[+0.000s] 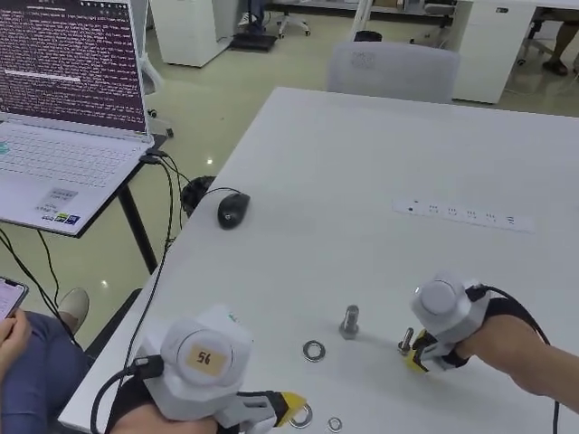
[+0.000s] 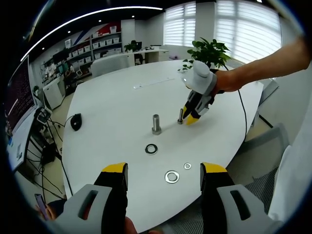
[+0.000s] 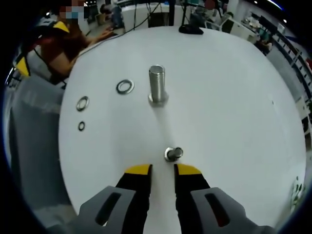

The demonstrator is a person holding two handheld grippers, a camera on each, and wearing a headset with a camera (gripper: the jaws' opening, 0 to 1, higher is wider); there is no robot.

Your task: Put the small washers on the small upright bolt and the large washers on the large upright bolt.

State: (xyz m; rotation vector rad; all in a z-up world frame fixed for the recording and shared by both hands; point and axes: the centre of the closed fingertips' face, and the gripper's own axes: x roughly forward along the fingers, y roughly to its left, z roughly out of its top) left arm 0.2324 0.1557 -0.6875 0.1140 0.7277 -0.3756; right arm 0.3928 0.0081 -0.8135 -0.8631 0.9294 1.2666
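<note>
The right gripper [image 3: 162, 170] is hovering with jaws narrowly parted and nothing between them, the small bolt [image 3: 173, 154] standing just ahead at 12 o'clock. The left gripper [image 2: 165, 168] is gaping wide, holding nothing. A large washer [image 2: 151, 148], a second large washer [image 2: 171, 176] and a small washer [image 2: 187, 166] are lying loose at 6 o'clock from the large bolt [image 2: 156, 123], so most of the threading is seemingly waiting. Whether the small bolt is carrying a washer, I cannot tell.

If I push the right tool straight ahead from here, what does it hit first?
Most likely the small upright bolt, standing just ahead of the right tool and slightly off its centre line. The large upright bolt stands farther along.
</note>
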